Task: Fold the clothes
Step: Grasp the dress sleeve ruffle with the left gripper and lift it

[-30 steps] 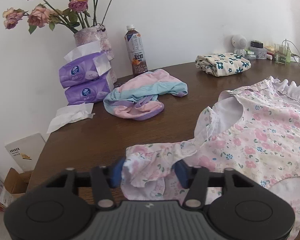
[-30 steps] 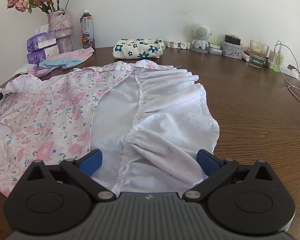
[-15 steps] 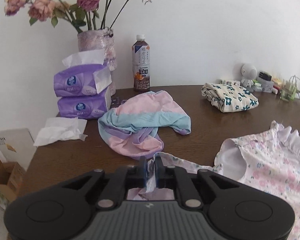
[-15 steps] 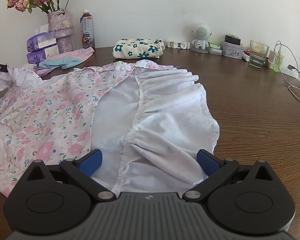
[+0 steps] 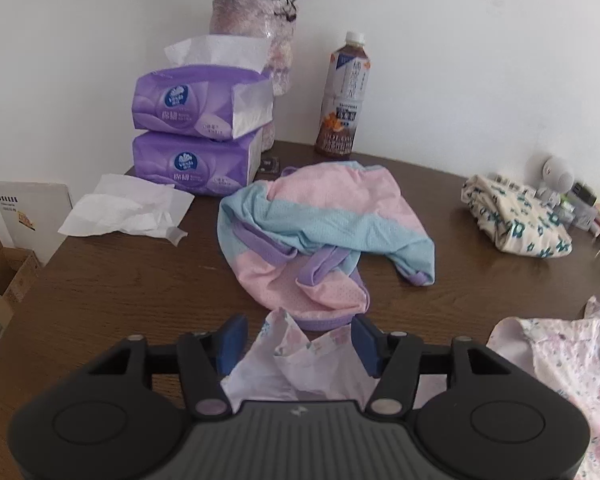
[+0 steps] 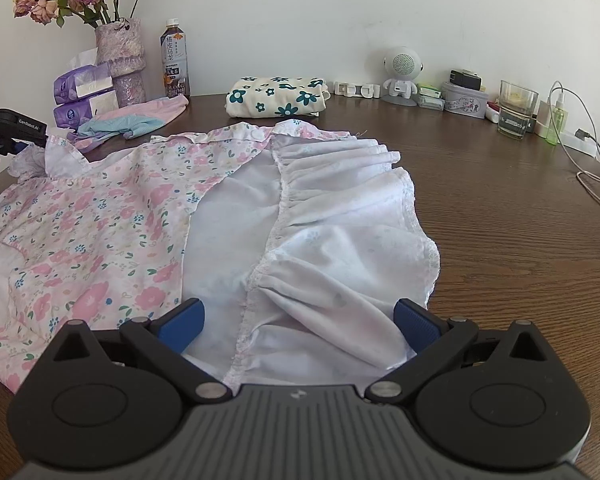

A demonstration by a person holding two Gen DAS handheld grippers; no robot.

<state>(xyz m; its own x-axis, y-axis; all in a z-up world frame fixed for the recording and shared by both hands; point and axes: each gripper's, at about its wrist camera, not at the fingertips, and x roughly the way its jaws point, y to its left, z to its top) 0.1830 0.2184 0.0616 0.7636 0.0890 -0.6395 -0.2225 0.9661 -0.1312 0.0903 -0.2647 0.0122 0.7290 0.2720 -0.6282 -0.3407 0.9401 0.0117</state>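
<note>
A pink floral dress [image 6: 100, 220] lies spread on the brown table [image 6: 500, 220], its white lining [image 6: 320, 220] turned up on the right half. In the left wrist view its sleeve [image 5: 296, 356] lies loose between the jaws of my left gripper [image 5: 298, 342]. Those jaws are opening and their pads stand clear of the cloth. From the right wrist view the left gripper [image 6: 12, 132] sits at the dress's far left corner. My right gripper [image 6: 299, 324] stands open wide over the near edge of the lining, and its pads do not press on it.
A crumpled pink, blue and purple garment [image 5: 320, 240] lies just beyond the sleeve. A folded cream cloth with teal flowers [image 6: 276, 96] sits at the back. Tissue packs [image 5: 196, 128], a vase [image 6: 120, 60], a bottle [image 5: 342, 96], a glass [image 6: 516, 108] and cables [image 6: 592, 184] line the edges.
The left gripper carried the sleeve outward toward the pastel garment, shut on it half a second ago, and its jaws now stand apart. The right gripper has not moved.
</note>
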